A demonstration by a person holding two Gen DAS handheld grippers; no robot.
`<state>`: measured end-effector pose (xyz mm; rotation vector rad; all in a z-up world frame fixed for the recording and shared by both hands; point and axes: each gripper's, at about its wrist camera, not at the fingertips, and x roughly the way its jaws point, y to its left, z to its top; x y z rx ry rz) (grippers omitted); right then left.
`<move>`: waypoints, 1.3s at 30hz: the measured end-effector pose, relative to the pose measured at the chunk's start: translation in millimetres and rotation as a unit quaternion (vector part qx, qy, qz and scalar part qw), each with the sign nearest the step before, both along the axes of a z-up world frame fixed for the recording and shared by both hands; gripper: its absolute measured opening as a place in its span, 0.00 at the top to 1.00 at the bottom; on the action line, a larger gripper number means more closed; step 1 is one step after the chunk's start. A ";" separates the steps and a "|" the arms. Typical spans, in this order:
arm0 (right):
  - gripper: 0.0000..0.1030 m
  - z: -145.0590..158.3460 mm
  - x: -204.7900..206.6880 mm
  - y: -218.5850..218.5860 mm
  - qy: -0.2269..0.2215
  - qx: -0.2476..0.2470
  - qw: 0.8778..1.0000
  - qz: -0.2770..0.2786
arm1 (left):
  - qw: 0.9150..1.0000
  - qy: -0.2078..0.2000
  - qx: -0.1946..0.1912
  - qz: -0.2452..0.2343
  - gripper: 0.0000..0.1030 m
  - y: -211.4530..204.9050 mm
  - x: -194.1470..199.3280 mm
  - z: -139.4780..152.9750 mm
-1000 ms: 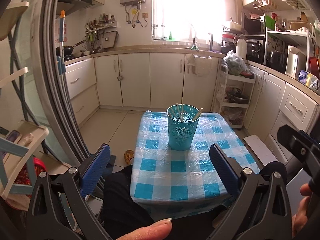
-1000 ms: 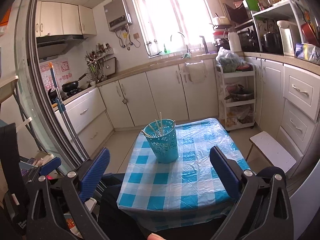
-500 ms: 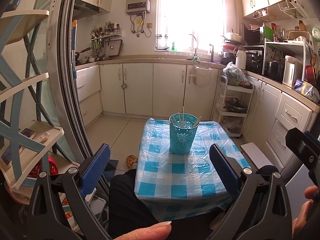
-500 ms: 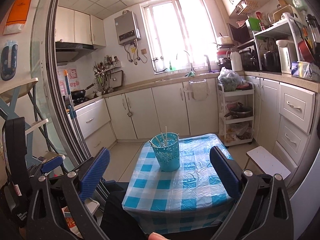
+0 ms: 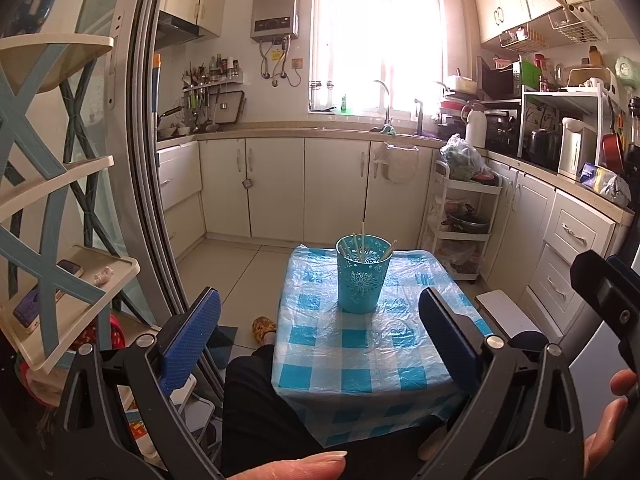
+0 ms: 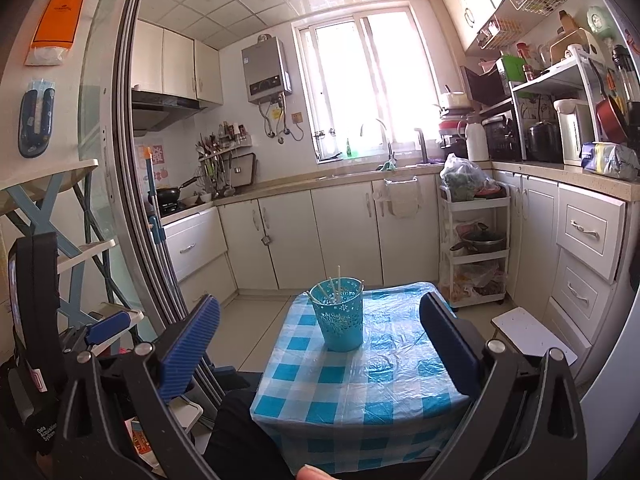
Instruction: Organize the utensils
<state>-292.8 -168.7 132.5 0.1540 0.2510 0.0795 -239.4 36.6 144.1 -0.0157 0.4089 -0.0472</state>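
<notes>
A turquoise perforated holder cup (image 5: 362, 276) stands upright on the small table with the blue-and-white checked cloth (image 5: 360, 352). Several pale chopsticks (image 5: 362, 242) stick up out of it. It also shows in the right wrist view (image 6: 340, 314) with the chopsticks (image 6: 335, 290) inside. My left gripper (image 5: 320, 328) is open and empty, held back from the table's near edge. My right gripper (image 6: 320, 336) is open and empty too, also short of the table (image 6: 360, 384). Part of the right gripper shows at the right edge of the left wrist view (image 5: 604, 292).
A person's dark-trousered leg (image 5: 260, 408) lies at the table's near left. A sliding door frame (image 5: 148, 160) and a shelf rack (image 5: 56, 280) stand on the left. A white trolley (image 5: 464, 220), a white stool (image 5: 504, 312) and cabinets are on the right.
Both grippers have pulled back and tilted up, so the table and cup look smaller and farther away. The jaws stay open; the cup has not moved.
</notes>
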 end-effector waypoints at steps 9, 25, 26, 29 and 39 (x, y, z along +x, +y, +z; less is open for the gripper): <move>0.07 5.3 -9.6 0.3 -0.015 0.000 1.000 0.004 | 1.000 -0.012 0.002 -0.001 0.07 -0.7 -10.8 5.5; 0.07 7.1 -12.5 3.7 -0.016 -0.001 1.000 0.013 | 1.000 -0.016 -0.003 0.001 0.07 3.5 -15.3 8.0; 0.07 7.6 -12.3 3.4 -0.017 -0.001 1.000 0.013 | 1.000 -0.017 -0.003 0.001 0.07 3.8 -16.0 8.5; 0.07 7.4 -13.6 3.5 -0.018 -0.001 1.000 0.014 | 1.000 -0.019 -0.003 0.001 0.07 3.7 -18.0 9.8; 0.07 5.3 -10.3 5.1 -0.010 0.000 1.000 0.014 | 1.000 -0.013 -0.004 0.000 0.07 3.7 -16.7 8.5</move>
